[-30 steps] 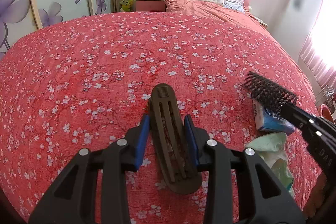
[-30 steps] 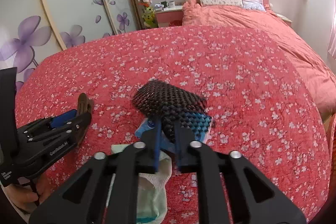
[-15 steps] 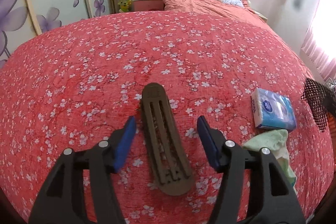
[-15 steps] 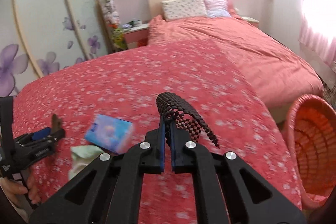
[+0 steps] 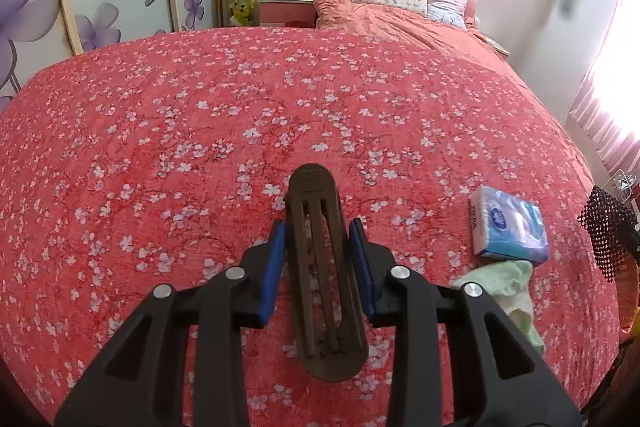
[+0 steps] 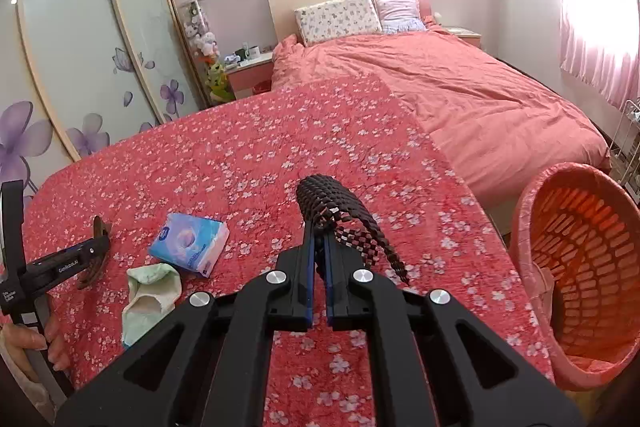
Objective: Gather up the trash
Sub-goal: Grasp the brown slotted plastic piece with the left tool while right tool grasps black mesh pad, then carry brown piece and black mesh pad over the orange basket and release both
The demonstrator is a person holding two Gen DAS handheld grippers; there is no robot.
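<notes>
My left hand-held gripper (image 5: 320,251) is closed on a brown hair clip (image 5: 326,275), its blue pads pressed against both sides, low over the flowered red bedspread (image 5: 200,127). To its right lie a blue tissue pack (image 5: 508,225) and, just nearer me, a pale green cloth (image 5: 512,287). My right hand-held gripper (image 6: 318,259) is clamped narrow on a black mesh scrap (image 6: 340,211), which droops rightward. The orange basket (image 6: 580,255) stands tilted off to its right, beside the bed's edge.
</notes>
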